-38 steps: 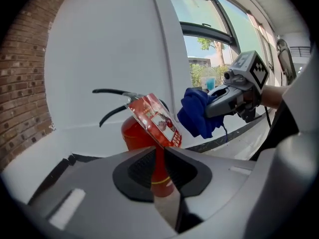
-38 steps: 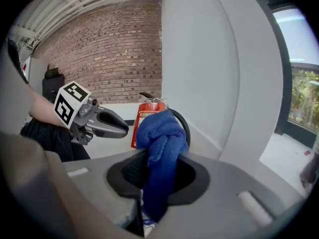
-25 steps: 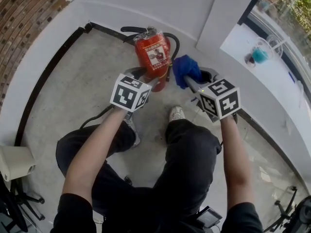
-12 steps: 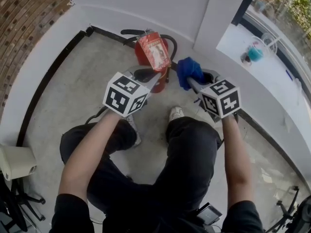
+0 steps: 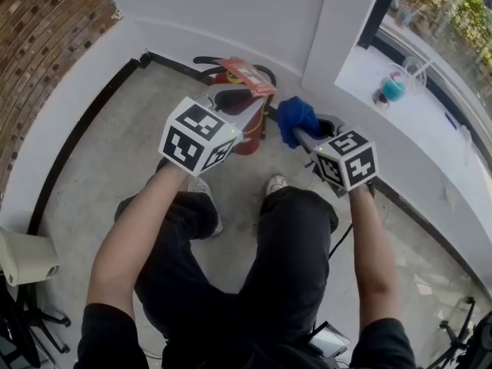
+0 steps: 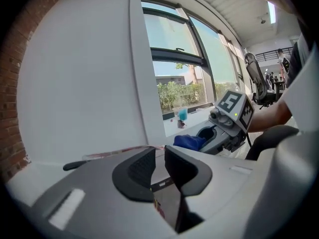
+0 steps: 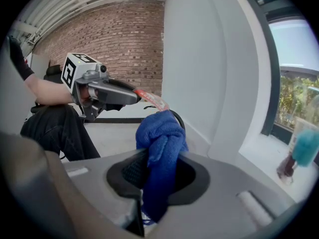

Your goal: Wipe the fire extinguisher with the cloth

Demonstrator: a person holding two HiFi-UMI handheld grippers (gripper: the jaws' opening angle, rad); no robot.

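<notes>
Change shows first in the head view: the red tag, which lay flat against the fire extinguisher a second ago, is now raised almost level above the red body, pinched in the left gripper. The extinguisher stands on the floor in the corner by the wall. By my judgement that bares its front for wiping. The right gripper hovers just beside it, clamped on the blue cloth, apart from the body.

In the left gripper view, the jaws have just closed in, easing slightly since, with the thin tag edge between them.

In the right gripper view, the jaws press on the cloth, which bunches above them.

Count: one extinguisher, one tag, one cloth, two grippers.
</notes>
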